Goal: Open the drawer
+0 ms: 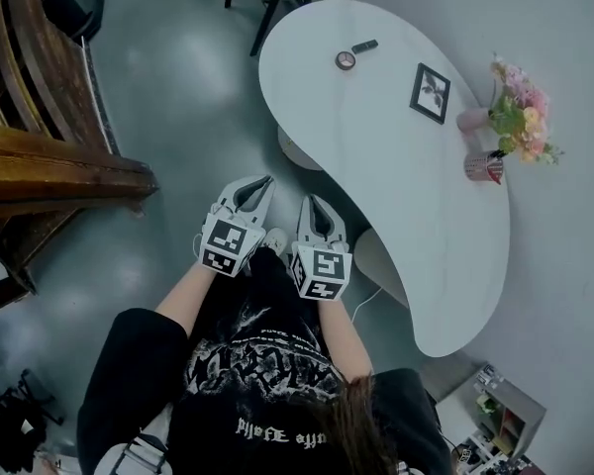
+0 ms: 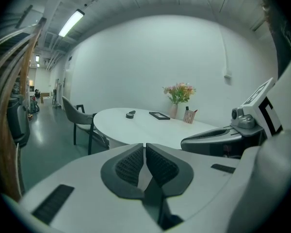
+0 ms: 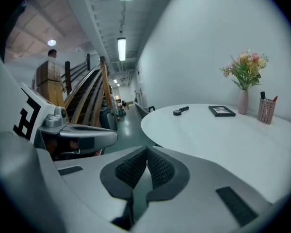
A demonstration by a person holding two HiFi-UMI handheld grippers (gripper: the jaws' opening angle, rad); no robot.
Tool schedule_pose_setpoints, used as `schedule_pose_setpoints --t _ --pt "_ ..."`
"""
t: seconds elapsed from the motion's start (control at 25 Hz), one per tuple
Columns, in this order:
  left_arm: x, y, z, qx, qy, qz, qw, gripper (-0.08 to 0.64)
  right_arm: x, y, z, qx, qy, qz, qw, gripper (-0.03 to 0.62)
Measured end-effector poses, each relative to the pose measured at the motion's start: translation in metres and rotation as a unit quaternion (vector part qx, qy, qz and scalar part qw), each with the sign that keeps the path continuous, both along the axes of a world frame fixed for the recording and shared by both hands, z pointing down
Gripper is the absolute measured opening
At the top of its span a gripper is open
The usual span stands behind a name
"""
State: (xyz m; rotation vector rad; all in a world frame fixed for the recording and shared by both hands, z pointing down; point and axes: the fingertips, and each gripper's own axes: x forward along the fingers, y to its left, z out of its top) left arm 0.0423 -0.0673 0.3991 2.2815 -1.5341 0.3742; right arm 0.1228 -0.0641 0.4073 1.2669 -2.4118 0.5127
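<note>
The left gripper [image 1: 264, 182] and the right gripper [image 1: 313, 203] are both pinched fully shut, pads meeting with nothing between them. They hang side by side just off the curved edge of the white table [image 1: 376, 127], the right one nearer to it. Where the drawer lies relative to either claw cannot be told from these views.

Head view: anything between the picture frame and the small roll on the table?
No. The head view shows bare white table between the picture frame and the small roll; the dark oblong item lies beyond the roll.
</note>
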Motion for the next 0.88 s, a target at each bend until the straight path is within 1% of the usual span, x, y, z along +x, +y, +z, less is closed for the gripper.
schedule_pose_setpoints --t 0.12,0.24,0.44,0.52,0.72,0.88 --pt "-0.009 -0.006 0.007 -0.002 -0.001 0.011 0.9999 0.025 -0.008 -0.008 0.0 0.0 -0.011 0.02 1.0 0.026" --pt "-0.013 -0.012 0.016 -0.004 -0.001 0.025 0.9997 0.025 -0.014 -0.015 0.007 -0.002 -0.01 0.036 0.999 0.026" --pt "-0.022 -0.017 0.033 -0.009 0.003 0.035 0.9994 0.025 -0.022 -0.013 0.026 -0.014 -0.003 0.063 0.998 0.026" --pt "-0.027 -0.019 0.04 -0.013 0.005 0.038 0.9992 0.025 -0.029 -0.012 0.034 -0.021 0.002 0.063 0.998 0.026" --pt "-0.037 -0.026 0.063 -0.02 0.011 0.038 0.999 0.025 -0.045 -0.015 0.048 -0.02 0.012 0.055 0.998 0.026" --pt "-0.04 -0.039 0.075 -0.015 0.014 0.038 0.9991 0.025 -0.051 -0.024 0.063 -0.022 0.014 0.06 0.998 0.026"
